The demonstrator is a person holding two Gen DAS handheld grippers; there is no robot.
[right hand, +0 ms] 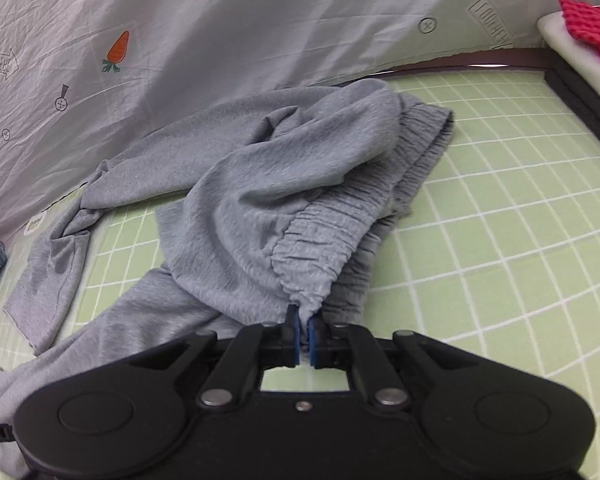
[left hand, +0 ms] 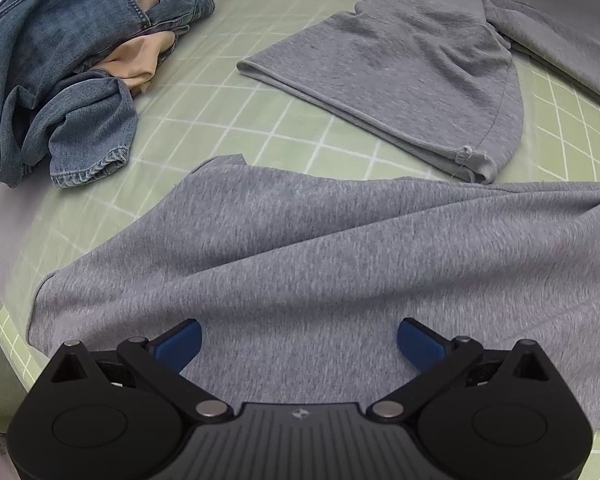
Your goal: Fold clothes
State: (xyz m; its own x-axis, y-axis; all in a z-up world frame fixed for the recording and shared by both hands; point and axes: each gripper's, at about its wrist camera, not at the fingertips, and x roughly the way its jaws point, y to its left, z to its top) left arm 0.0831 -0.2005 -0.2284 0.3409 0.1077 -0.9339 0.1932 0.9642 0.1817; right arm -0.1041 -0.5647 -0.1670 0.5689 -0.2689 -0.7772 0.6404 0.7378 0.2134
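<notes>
Grey sweatpants lie spread on a green grid mat. One leg stretches away at the back; the other lies right under my left gripper, which is open with its blue pads just above the cloth. In the right wrist view my right gripper is shut on the gathered elastic waistband of the sweatpants and lifts it off the mat, so the cloth bunches up in front.
A crumpled pair of blue jeans lies at the mat's far left. A grey printed sheet rises behind the mat. Folded white and red cloth sits at the far right.
</notes>
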